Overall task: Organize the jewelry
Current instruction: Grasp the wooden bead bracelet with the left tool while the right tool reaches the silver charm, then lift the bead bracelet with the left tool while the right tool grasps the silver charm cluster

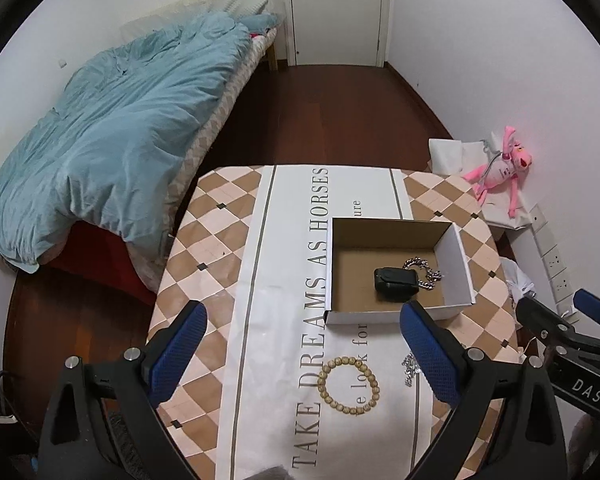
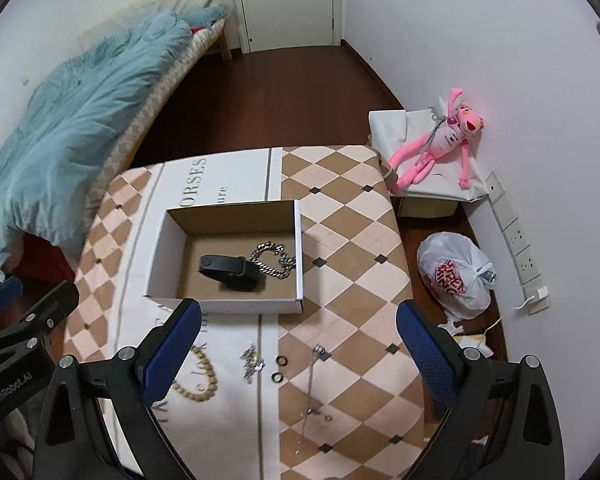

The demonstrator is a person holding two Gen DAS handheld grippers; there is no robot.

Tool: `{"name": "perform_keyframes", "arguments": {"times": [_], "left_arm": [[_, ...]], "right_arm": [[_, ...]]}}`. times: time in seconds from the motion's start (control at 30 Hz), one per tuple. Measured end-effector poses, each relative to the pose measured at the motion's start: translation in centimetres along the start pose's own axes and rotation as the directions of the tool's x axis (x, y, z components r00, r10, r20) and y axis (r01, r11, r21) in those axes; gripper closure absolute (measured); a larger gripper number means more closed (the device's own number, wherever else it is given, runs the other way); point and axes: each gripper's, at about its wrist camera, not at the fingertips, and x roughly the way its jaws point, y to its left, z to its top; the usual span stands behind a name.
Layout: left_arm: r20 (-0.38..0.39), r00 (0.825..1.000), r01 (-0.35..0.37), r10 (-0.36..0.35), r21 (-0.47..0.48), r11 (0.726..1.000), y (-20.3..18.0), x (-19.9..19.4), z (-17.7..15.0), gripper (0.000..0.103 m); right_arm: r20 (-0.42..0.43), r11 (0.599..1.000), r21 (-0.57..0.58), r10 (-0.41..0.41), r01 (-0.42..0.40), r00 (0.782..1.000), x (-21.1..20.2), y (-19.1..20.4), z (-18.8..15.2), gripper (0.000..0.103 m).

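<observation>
An open cardboard box [image 1: 458, 256] [image 2: 298, 240] stands on the table and holds a black band [image 1: 396, 282] [image 2: 230, 270] and a silver chain bracelet [image 1: 424, 270] [image 2: 274, 260]. A wooden bead bracelet [image 1: 348, 385] [image 2: 200, 380] lies on the white paper in front of it. A small silver piece [image 1: 410, 368] [image 2: 252, 362], two black rings [image 2: 279, 369] and a thin silver chain [image 2: 312, 392] lie nearby. My left gripper [image 1: 300, 356] is open and empty above the bead bracelet. My right gripper [image 2: 298, 352] is open and empty above the rings.
The table has a checkered cloth [image 2: 348, 240] under a white printed paper [image 1: 284, 280]. A bed with a blue duvet [image 1: 100, 140] stands left. A pink plush toy [image 2: 444, 136] and a white plastic bag [image 2: 456, 276] lie right by the wall.
</observation>
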Motion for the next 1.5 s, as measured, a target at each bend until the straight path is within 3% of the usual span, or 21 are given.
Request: {"name": "perform_keyframes", "arguments": {"times": [0.13, 0.2, 0.37, 0.53, 0.57, 0.67, 0.73, 0.77, 0.83, 0.93, 1.1, 1.37, 1.43, 1.5], "left_arm": [[0.008, 1.000, -0.017, 0.017, 0.003, 1.000, 0.5, -0.3, -1.3, 0.004], [-0.016, 0.999, -0.035, 0.035, -0.001, 0.999, 0.8, 0.5, -2.6, 0.004], [-0.152, 0.988, -0.043, 0.042, -0.001, 0.999, 0.9, 5.5, -6.0, 0.005], [-0.304, 0.953, 0.004, -0.012, -0.027, 1.000, 0.4, 11.1, -9.0, 0.011], [-0.324, 0.946, 0.009, -0.019, -0.032, 0.999, 0.3, 11.8, -9.5, 0.014], [-0.372, 0.928, 0.019, -0.034, -0.043, 0.999, -0.1, 13.9, -10.4, 0.025], [-0.384, 0.923, 0.021, -0.038, -0.050, 0.999, -0.4, 14.6, -10.6, 0.026], [-0.385, 0.922, 0.020, -0.038, -0.051, 0.999, -0.5, 14.8, -10.7, 0.039], [-0.369, 0.929, 0.011, -0.024, -0.037, 0.999, -0.8, 14.8, -10.8, 0.053], [-0.343, 0.939, 0.020, -0.025, -0.019, 1.000, -1.2, 14.4, -10.7, 0.094], [-0.321, 0.947, -0.014, 0.009, -0.011, 1.000, 0.3, 14.1, -10.7, 0.097], [-0.318, 0.946, -0.081, 0.066, -0.033, 0.996, 3.7, 13.3, -11.5, 0.097], [-0.319, 0.946, -0.079, 0.064, -0.037, 0.996, 4.0, 13.1, -11.5, 0.097], [-0.316, 0.947, -0.078, 0.063, -0.035, 0.996, 3.9, 12.9, -11.6, 0.097]], "right_arm": [[-0.034, 0.999, 0.035, -0.005, 0.007, 0.999, 0.2, -1.4, -2.0, 0.004], [-0.092, 0.998, 0.066, -0.006, 0.012, 0.996, 1.9, -2.5, -3.7, 0.004], [-0.225, 0.991, 0.135, 0.025, 0.006, 0.974, 6.9, -4.4, -7.6, 0.004], [-0.269, 0.984, 0.178, 0.042, 0.007, 0.962, 9.8, -5.6, -9.9, 0.007], [-0.275, 0.982, 0.187, 0.054, -0.002, 0.960, 10.3, -5.8, -10.2, 0.009], [-0.286, 0.977, 0.208, 0.096, -0.036, 0.953, 11.3, -5.8, -10.5, 0.030], [-0.287, 0.972, 0.217, 0.150, -0.088, 0.946, 11.9, -5.3, -10.6, 0.044], [-0.287, 0.972, 0.215, 0.159, -0.098, 0.945, 12.0, -5.0, -10.5, 0.046], [-0.281, 0.971, 0.200, 0.182, -0.128, 0.942, 12.3, -4.0, -10.2, 0.051], [-0.274, 0.971, 0.177, 0.204, -0.159, 0.940, 12.7, -2.3, -9.5, 0.051], [-0.269, 0.988, 0.069, 0.153, -0.139, 0.951, 13.5, 1.5, -8.2, 0.051], [-0.277, 0.994, -0.092, 0.033, -0.060, 0.960, 15.9, 5.4, -7.9, 0.054], [-0.263, 0.987, -0.152, 0.001, -0.042, 0.965, 15.9, 6.4, -8.0, 0.076], [-0.250, 0.981, -0.191, -0.022, -0.027, 0.968, 15.9, 7.0, -8.1, 0.090]]}}
